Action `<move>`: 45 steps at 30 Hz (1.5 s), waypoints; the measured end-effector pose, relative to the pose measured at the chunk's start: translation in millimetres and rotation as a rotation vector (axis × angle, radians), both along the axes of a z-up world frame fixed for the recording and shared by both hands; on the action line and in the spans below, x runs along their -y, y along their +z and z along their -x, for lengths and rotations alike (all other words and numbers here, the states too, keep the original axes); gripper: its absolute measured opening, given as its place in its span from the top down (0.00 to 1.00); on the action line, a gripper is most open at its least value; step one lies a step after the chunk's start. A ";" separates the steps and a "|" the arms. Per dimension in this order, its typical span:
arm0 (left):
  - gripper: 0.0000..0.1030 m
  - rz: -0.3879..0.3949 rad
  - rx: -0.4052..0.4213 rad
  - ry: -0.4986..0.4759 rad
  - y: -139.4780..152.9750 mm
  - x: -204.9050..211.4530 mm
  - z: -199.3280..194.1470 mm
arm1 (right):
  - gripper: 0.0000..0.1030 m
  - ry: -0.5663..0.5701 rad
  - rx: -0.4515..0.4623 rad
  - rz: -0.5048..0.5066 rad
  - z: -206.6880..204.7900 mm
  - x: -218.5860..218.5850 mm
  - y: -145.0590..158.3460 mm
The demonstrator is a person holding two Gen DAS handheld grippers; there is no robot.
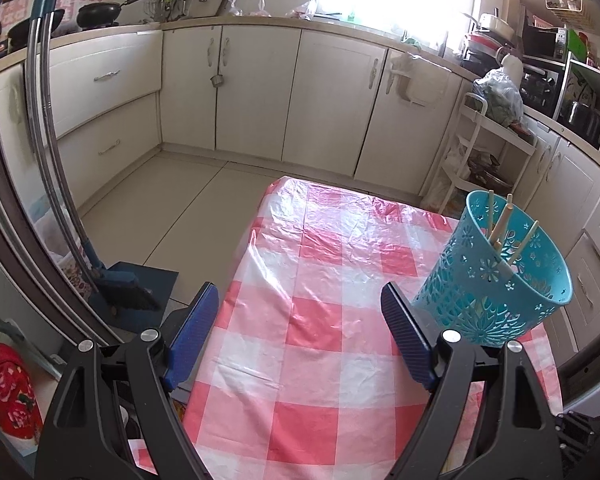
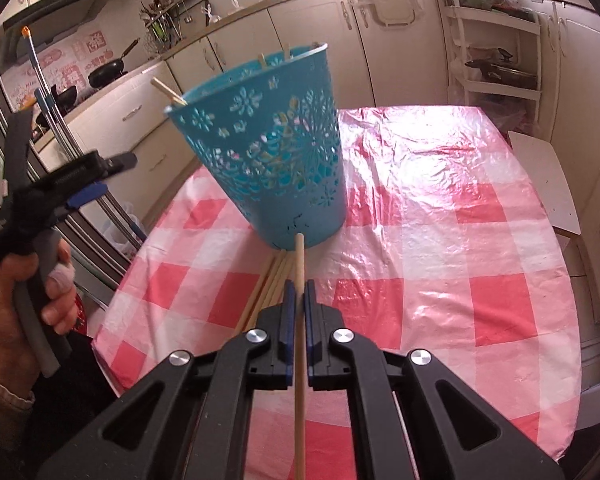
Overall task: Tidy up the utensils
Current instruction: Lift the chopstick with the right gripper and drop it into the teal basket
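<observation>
A turquoise perforated utensil basket [image 2: 268, 148] stands on the red-and-white checked table [image 2: 440, 240], with several wooden chopsticks [image 1: 500, 228] sticking out of it. My right gripper [image 2: 299, 290] is shut on one wooden chopstick [image 2: 299, 360], whose tip points at the basket's base. More chopsticks [image 2: 270, 284] lie on the cloth just left of it. My left gripper [image 1: 300, 304] is open and empty, left of the basket [image 1: 496, 272]; it also shows at the left of the right wrist view [image 2: 100, 176].
Cream kitchen cabinets [image 1: 256, 88] run around the room. A white trolley [image 1: 480, 152] stands beyond the table's far edge. A broom and dustpan [image 1: 128, 288] lean by the left wall. A white stool [image 2: 544, 184] stands right of the table.
</observation>
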State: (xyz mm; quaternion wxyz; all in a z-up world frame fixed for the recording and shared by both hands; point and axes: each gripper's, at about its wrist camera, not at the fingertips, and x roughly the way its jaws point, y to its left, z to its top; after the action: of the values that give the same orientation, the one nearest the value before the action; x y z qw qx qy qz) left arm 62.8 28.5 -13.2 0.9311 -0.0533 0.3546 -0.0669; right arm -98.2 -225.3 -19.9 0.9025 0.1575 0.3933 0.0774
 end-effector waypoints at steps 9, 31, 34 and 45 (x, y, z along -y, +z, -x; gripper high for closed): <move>0.23 -0.012 -0.006 -0.018 -2.7 8.0 -2.0 | 0.95 -0.008 0.189 -0.103 -17.4 14.4 77.1; 0.22 -0.112 0.050 -0.076 6.5 31.9 1.9 | 0.95 -0.174 0.368 -0.004 -159.1 0.5 118.3; 0.22 -0.106 0.036 -0.067 4.2 29.0 -0.5 | 0.95 -0.151 0.345 0.009 -157.1 -1.6 111.9; 0.21 -0.116 0.016 -0.044 -1.7 23.8 -2.8 | 0.86 -0.074 0.295 0.058 -125.3 -7.1 101.3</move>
State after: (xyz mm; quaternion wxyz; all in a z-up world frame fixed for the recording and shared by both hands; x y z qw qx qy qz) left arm 65.5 4.7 -14.8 0.9336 0.0092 0.3517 -0.0671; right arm 27.1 -218.2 81.4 0.9569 0.1325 0.2525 0.0549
